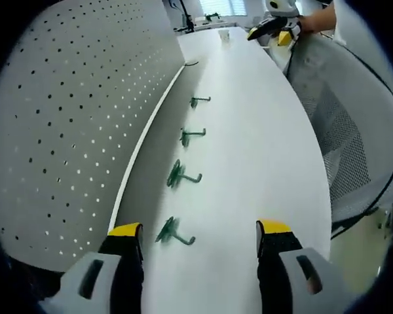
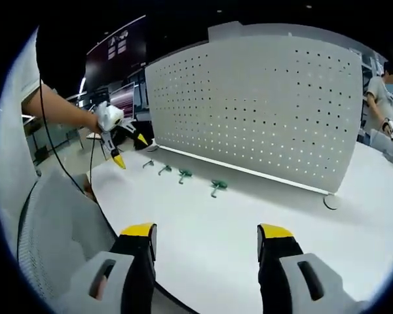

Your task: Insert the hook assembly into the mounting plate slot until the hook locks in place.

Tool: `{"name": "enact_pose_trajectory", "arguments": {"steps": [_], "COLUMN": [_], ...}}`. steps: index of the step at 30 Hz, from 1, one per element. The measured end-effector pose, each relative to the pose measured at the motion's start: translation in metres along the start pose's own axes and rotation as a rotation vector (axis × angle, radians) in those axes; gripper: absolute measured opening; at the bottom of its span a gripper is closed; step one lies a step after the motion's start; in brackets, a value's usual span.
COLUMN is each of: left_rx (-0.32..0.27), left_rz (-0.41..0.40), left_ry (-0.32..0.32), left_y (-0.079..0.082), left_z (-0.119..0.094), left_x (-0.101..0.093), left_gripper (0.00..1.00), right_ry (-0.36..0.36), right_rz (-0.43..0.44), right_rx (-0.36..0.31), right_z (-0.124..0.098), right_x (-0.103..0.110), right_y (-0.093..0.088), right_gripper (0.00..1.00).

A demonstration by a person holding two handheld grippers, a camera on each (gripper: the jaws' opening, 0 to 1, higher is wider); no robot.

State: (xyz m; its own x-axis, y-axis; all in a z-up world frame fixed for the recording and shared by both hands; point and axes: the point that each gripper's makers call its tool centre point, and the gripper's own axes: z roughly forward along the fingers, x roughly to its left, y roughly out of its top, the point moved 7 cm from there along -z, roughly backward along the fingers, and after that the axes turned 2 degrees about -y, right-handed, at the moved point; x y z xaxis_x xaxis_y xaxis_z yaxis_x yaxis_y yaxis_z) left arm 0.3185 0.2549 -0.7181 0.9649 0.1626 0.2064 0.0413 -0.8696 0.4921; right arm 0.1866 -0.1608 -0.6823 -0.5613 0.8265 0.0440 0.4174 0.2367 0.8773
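Approach stage, nothing grasped: left gripper (image 1: 200, 237) and right gripper (image 2: 206, 239) both spread empty above four green hooks (image 1: 175, 231) beside the pegboard (image 1: 72, 124) on the table (image 1: 262, 163), pickup likely next.

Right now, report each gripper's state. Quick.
Left gripper: open, holding nothing, jaws spread over the table above the nearest green hook.
Right gripper: open, holding nothing, jaws apart over the white table.

Ahead of the left claw (image 1: 200, 237), bare table (image 1: 262, 150) lies open rightward; four hooks (image 1: 183, 175) and the pegboard (image 1: 72, 131) crowd its left.
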Motion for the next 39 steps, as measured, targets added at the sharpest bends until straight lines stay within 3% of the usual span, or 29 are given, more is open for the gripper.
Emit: {"name": "enact_pose_trajectory", "arguments": {"steps": [14, 23, 28, 31, 39], "left_rx": [0.100, 0.154, 0.156, 0.141, 0.193], "left_rz": [0.151, 0.211, 0.222, 0.227, 0.247], "left_ry": [-0.089, -0.126, -0.139, -0.185, -0.288], "left_y": [-0.012, -0.020, -0.019, -0.018, -0.025], "left_z": [0.012, 0.018, 0.023, 0.026, 0.035], "left_x": [0.014, 0.029, 0.035, 0.033, 0.034], "left_gripper": [0.72, 0.71, 0.70, 0.68, 0.69], "right_ry": [0.003, 0.001, 0.004, 0.006, 0.008], "right_rz": [-0.019, -0.015, -0.011, -0.011, -0.010], "right_rx": [0.016, 0.022, 0.025, 0.030, 0.040], "right_z": [0.001, 0.001, 0.002, 0.003, 0.003], "right_x": [0.002, 0.001, 0.001, 0.001, 0.002], "right_y": [-0.002, -0.004, -0.004, -0.005, -0.006], "right_gripper": [0.62, 0.62, 0.62, 0.62, 0.62]}}
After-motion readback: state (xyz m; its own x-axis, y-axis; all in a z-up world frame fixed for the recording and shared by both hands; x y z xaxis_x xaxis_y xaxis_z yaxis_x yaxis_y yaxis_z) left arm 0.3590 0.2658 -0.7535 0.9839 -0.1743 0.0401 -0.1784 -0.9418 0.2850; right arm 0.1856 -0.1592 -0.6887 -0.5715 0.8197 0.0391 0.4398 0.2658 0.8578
